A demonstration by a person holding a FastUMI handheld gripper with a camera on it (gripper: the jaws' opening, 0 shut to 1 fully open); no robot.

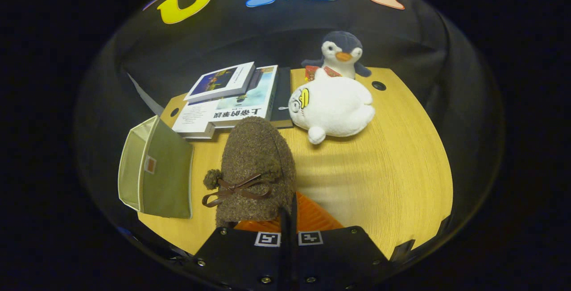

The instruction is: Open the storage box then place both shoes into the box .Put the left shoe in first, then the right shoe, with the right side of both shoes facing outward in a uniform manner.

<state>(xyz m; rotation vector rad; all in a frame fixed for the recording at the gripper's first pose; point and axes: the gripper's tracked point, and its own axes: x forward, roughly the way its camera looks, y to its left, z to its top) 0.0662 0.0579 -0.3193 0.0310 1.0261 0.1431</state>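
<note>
Two jaws clamp the brown shoe (pixel 258 170); books (pixel 232 101) and plush seal (pixel 334 108) lie beyond.

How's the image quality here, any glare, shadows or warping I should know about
In the gripper view, fisheye warping bows the wooden table's edges; light is warm and dim, the surroundings falling to black; soft shadow bands lie on the wood beside the brown shoe, which the gripper grips at its edge; the white plush is bright but not blown out; focus is mostly sharp, no strong glare.
</note>
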